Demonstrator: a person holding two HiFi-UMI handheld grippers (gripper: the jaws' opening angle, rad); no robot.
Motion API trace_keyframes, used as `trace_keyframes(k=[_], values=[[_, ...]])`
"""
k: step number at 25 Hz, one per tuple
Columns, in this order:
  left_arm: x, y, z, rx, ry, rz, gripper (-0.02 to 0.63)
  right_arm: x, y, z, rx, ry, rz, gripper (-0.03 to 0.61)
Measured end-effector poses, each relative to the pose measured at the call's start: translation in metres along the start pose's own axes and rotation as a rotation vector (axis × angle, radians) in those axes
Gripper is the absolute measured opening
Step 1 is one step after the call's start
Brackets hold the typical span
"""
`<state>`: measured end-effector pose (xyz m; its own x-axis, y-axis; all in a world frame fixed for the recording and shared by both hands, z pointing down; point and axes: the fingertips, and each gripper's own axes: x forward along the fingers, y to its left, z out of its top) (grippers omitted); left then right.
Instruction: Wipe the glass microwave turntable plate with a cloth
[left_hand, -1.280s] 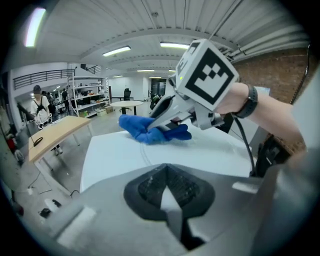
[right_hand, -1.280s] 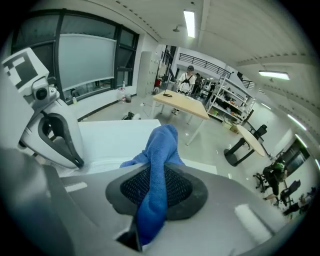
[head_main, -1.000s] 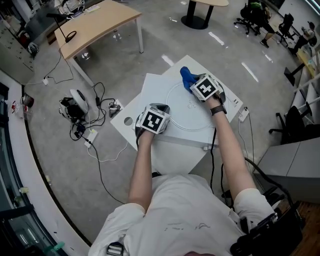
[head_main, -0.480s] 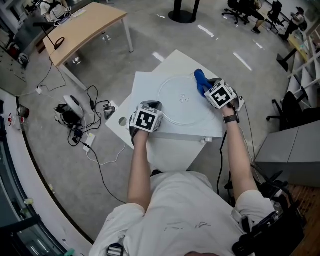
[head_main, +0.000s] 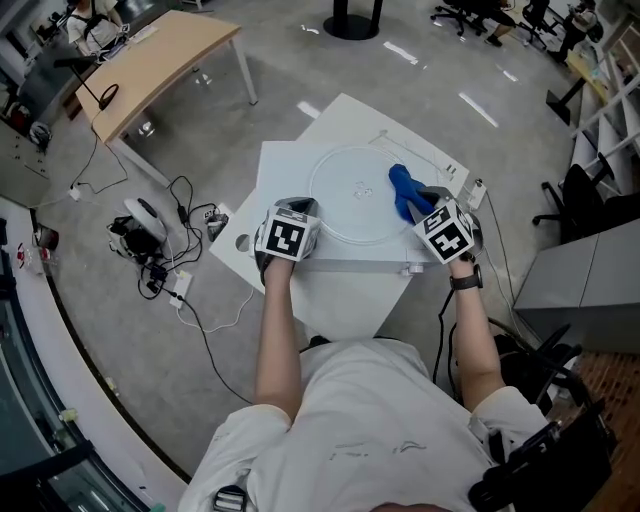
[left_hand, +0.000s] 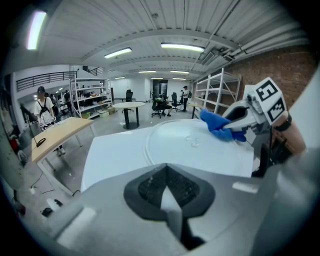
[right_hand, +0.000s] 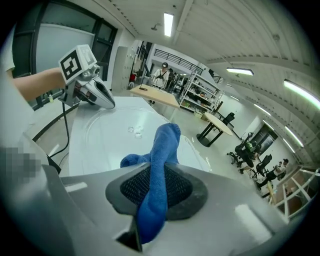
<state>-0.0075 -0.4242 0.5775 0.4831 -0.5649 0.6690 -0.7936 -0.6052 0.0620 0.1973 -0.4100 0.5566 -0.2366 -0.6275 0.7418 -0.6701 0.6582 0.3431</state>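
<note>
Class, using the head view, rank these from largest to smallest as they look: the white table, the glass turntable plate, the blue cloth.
1. White table.
2. Glass turntable plate, lying within the tabletop.
3. Blue cloth, clearly smallest.
All sit at a similar distance from the camera, so the order is safe.

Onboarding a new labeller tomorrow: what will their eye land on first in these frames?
First, the bright blue cloth, pinched in the right gripper and lying on the right rim of the round clear glass turntable plate, which sits on the white table. Next, the left gripper, its jaws together at the plate's near-left rim.
</note>
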Motion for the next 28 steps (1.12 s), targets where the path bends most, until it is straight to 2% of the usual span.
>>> trace_keyframes(k=[7, 15, 23, 28], values=[[0.002, 0.001, 0.001, 0.011, -0.005, 0.002, 0.0, -0.018, 0.053, 0.01, 0.014, -0.028, 0.044, 0.072], [-0.004, -0.008, 0.003, 0.004, 0.002, -0.031, 0.0, -0.006, 0.111, 0.053, 0.01, -0.116, 0.157, 0.077], [-0.002, -0.005, 0.0, 0.014, -0.004, -0.016, 0.0, 0.025, 0.128, 0.096, -0.011, -0.122, 0.193, 0.078], [-0.006, -0.011, 0.001, 0.006, 0.007, -0.044, 0.0, 0.046, 0.125, 0.121, -0.026, -0.132, 0.206, 0.078]])
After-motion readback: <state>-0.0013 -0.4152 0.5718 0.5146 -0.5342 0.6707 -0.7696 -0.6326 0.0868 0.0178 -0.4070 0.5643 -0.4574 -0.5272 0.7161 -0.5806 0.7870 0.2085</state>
